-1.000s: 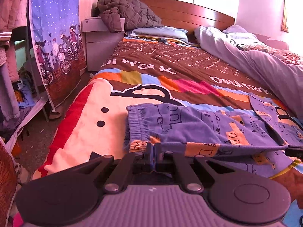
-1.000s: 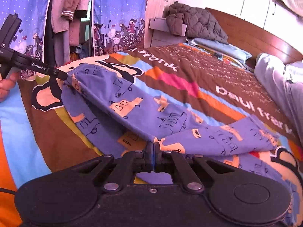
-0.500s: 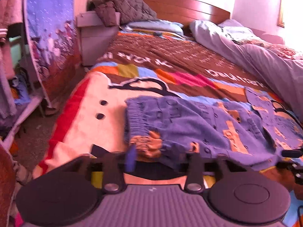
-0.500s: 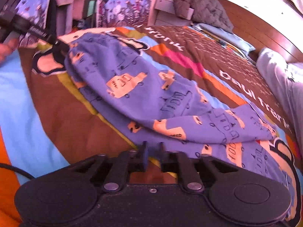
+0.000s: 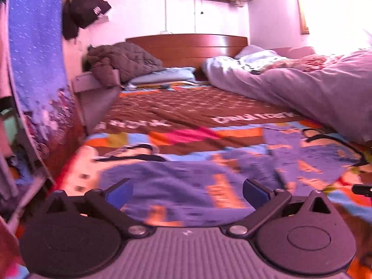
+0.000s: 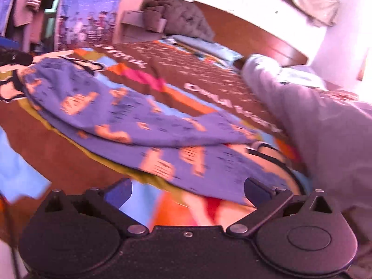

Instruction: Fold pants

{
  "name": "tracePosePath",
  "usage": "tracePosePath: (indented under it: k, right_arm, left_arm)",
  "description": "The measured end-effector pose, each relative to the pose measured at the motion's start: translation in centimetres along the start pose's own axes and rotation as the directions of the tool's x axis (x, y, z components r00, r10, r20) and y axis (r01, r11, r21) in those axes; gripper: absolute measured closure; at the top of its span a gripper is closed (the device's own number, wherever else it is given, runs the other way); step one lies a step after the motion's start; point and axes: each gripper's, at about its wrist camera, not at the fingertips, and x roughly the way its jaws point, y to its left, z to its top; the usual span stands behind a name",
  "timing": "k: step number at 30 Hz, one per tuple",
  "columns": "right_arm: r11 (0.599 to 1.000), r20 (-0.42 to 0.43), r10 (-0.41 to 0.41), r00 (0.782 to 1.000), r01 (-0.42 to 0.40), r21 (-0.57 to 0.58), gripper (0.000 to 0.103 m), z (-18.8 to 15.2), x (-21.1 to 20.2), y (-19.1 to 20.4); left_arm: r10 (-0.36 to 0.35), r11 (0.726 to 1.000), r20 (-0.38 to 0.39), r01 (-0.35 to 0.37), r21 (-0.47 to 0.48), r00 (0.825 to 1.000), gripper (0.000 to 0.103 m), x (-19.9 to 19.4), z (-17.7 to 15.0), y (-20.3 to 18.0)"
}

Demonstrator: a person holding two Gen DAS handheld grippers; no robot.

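Lying half-folded on bed (image 5: 186, 107): pants (image 5: 176, 186); both grippers' fingers (image 5: 118, 193) just spread, released; regrip leg hems evenly, keeping edges aligned.

Brightness: daylit room, bright overall, with a pink-violet cast over both views.
Light source: strongest from the right, where the wall (image 5: 334, 11) washes out to near white.
Glare: the far right edge of the grey duvet (image 6: 325, 116) burns out in the right wrist view.
Shadows: soft and faint; the dark gripper bodies at the bottom hold little detail.
Blur: motion smear across both views; the print on the pants (image 5: 186, 186) and the lettering on the bedspread (image 5: 186, 107) are streaked and unreadable.
Distortion: fisheye bending; the curtain (image 5: 34, 69) bows inward, and the corners go dark.
Sharpest: the near gripper bodies.
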Motion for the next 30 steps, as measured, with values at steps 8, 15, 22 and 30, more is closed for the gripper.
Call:
tracePosePath:
  k: [8,15,22,30]
  right_arm:
    - [0.987,0.07,-0.135,0.988,0.128,0.094,0.001,-4.5,-0.7,-5.2]
    - [0.976,0.176,-0.103,0.979,0.065,0.208,0.001,-6.6,-1.2,-7.0]
    - [0.979,0.175,-0.055,0.983,0.018,0.204,0.001,-6.3,-1.4,-6.7]
    - [0.932,0.134,0.059,0.989,-0.103,0.347,0.001,-6.5,-0.8,-9.0]
  left_arm:
    - [-0.096,0.995,-0.05,0.093,-0.047,0.994,0.0,4.7,3.0,-9.3]
    - [-0.186,0.982,-0.209,0.174,-0.073,0.96,0.001,12.7,4.6,-12.8]
    - [-0.289,0.956,-0.277,0.261,-0.135,0.916,0.002,17.2,4.9,-12.0]
    - [-0.37,0.927,-0.367,0.316,-0.199,0.854,0.048,20.5,4.2,-11.1]
